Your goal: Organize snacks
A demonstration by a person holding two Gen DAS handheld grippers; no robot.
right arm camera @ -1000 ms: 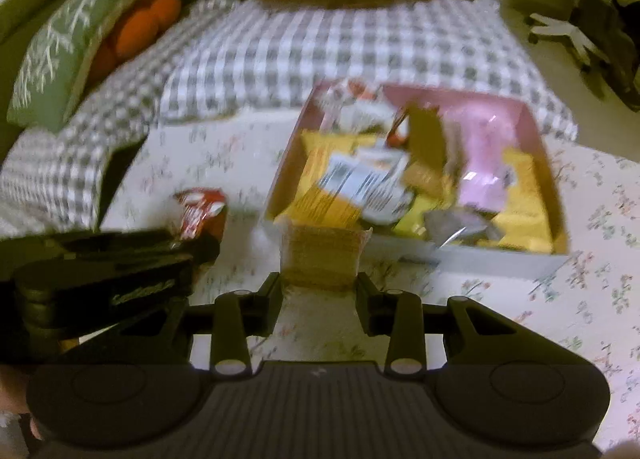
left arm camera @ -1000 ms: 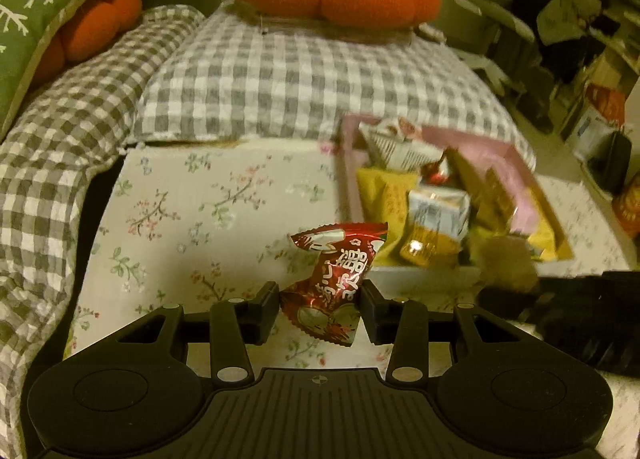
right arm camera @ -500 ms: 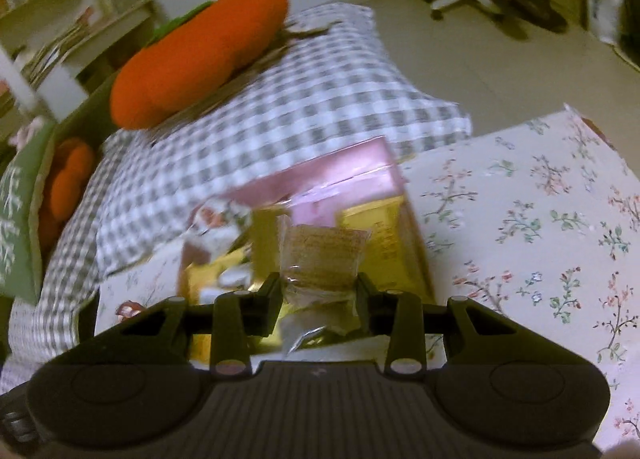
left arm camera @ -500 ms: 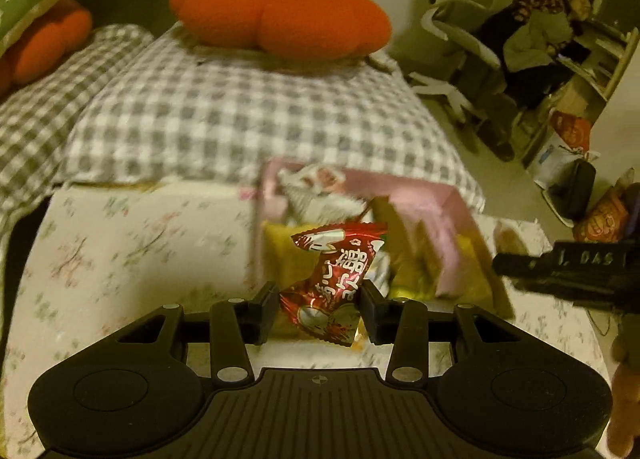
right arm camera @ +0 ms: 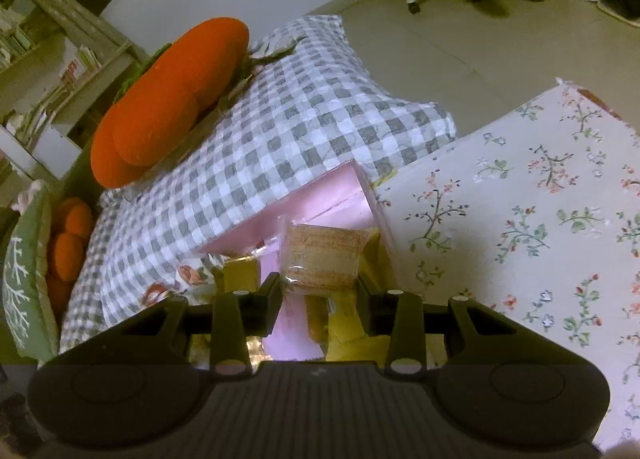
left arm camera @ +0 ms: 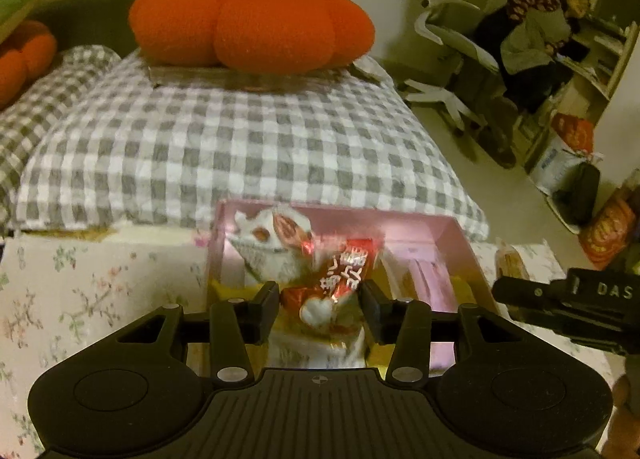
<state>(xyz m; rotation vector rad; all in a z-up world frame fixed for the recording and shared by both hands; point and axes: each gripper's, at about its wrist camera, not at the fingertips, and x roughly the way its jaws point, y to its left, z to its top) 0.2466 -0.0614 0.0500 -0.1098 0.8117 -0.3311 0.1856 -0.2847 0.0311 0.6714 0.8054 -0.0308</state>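
Left gripper [left arm camera: 320, 295], near edge of its wrist view: jaws have just been opening. The red foil candy wrapper with white lettering [left arm camera: 340, 279] sits between them, tilted toward 1 o'clock and blurred while the fingers are sharp. I judge it loose and dropping, not pinched.

Right gripper [right arm camera: 318, 291]: jaws narrow, clamped on a clear-wrapped tan ribbed biscuit packet [right arm camera: 320, 255], which stands upright between the pads.

Directly under both tools is the shallow pink cardboard box [left arm camera: 400, 215]. It already holds a white patterned packet at its 10 o'clock corner, yellow packets and a pink pouch.

The floral tablecloth [left arm camera: 80, 291] around the box shows no loose snack at 9 o'clock in the left view or at 3 o'clock in the right view.

Beyond, at 12 o'clock, lie the grey-and-white checked cushion [left arm camera: 240, 147] and the orange pumpkin-shaped pillow [left arm camera: 252, 27].

Progress, as a judgement: late stage. Most snacks are boxed; the red candy is going in and the biscuit packet is not yet let go.
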